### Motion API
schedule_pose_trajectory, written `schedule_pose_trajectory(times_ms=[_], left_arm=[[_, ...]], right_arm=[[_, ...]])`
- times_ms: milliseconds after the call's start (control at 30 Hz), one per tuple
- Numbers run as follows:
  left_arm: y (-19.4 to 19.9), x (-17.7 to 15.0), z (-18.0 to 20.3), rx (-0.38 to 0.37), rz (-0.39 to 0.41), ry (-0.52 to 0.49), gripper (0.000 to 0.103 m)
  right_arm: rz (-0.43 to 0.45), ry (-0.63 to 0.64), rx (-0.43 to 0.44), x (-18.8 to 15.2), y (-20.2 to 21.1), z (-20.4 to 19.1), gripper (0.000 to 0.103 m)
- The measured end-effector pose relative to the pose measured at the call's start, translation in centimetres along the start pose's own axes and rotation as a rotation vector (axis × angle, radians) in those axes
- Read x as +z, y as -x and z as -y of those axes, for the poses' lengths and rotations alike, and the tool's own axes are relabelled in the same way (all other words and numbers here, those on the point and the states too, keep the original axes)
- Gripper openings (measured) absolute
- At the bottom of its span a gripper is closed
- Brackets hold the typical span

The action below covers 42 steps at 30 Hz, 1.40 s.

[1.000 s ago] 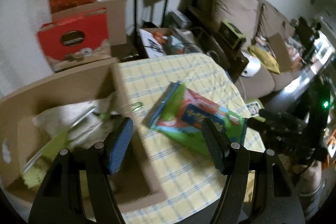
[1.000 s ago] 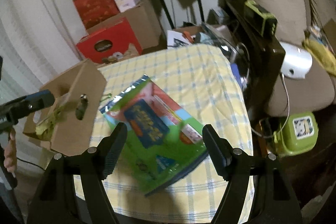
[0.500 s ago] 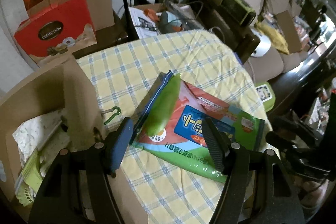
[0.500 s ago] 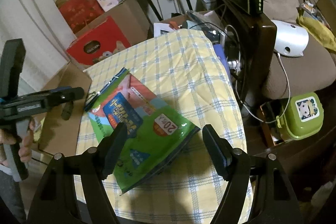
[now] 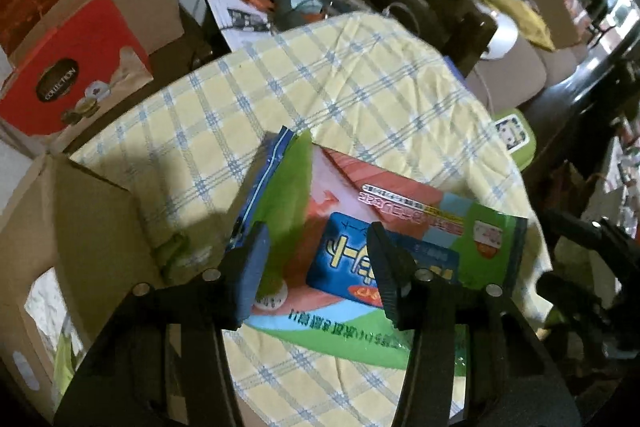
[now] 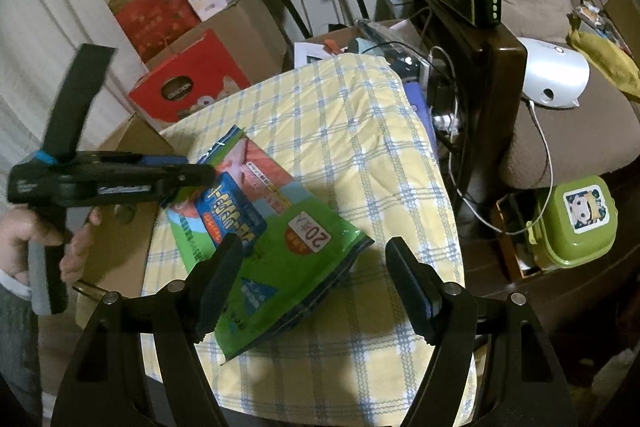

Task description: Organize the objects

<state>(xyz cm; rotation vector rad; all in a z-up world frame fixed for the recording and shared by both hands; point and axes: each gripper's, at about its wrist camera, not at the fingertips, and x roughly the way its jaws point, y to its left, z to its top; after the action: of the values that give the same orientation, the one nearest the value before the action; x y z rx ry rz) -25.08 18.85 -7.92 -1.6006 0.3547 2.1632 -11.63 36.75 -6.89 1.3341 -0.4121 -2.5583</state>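
Note:
A green, pink and blue plastic bag (image 5: 380,227) (image 6: 280,227) lies flat on the yellow checked tablecloth (image 5: 320,79) (image 6: 340,115). My left gripper (image 5: 318,267) (image 6: 200,175) points steeply down over the bag's zip end. Its jaws are closing with the bag's raised fold between them, and the pads do not show a press on it. My right gripper (image 6: 318,279) stands open just above the bag's near corner, with its left finger (image 6: 224,279) over the green part. An open cardboard box (image 5: 80,227) (image 6: 132,147) stands against the table's left side.
A small green clip (image 5: 172,251) lies by the box wall. Red gift boxes (image 5: 68,75) (image 6: 188,87) and brown cartons stand behind the table. A dark wooden armrest (image 6: 492,67) with cables, a sofa and a green lunch box (image 6: 576,219) crowd the right. A hand (image 6: 40,239) holds the left gripper.
My left gripper has swung from above the cardboard box across to the bag and come down over it, and its jaws have narrowed. The right gripper has barely shifted.

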Motion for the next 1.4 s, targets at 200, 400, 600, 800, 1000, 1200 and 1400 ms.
schedule_pose_trajectory(times_ms=[200, 400, 600, 800, 1000, 1200, 1400], left_arm=[[-2.1, 0.9, -0.4, 0.037, -0.051, -0.001, 0.047], [-2.8, 1.7, -1.1, 0.007, -0.054, 0.022, 0.049], [-2.7, 1.7, -1.1, -0.029, -0.028, 0.016, 0.033], [-2.0, 1.3, -0.5, 0.029, 0.003, -0.003, 0.018], [0.1, 1.1, -1.6, 0.0, 0.058, 0.059, 0.002], [1.0, 0.5, -1.9, 0.0, 0.062, 0.072, 0.002], [3.9, -0.7, -2.6, -0.048, 0.124, 0.102, 0.002]], right_arm=[[-0.002, 0.01, 0.011, 0.0, 0.1, -0.1, 0.076], [-0.01, 0.019, 0.017, 0.0, -0.2, -0.3, 0.076], [-0.019, 0.014, 0.019, -0.2, -0.7, 0.0, 0.076], [-0.024, 0.008, 0.021, -0.3, -0.8, 0.1, 0.076], [-0.018, 0.025, 0.017, -0.3, -0.5, -0.4, 0.076], [-0.011, 0.043, 0.023, 0.0, -0.1, -1.4, 0.076], [-0.013, 0.08, 0.02, 0.4, 0.2, -2.5, 0.076]])
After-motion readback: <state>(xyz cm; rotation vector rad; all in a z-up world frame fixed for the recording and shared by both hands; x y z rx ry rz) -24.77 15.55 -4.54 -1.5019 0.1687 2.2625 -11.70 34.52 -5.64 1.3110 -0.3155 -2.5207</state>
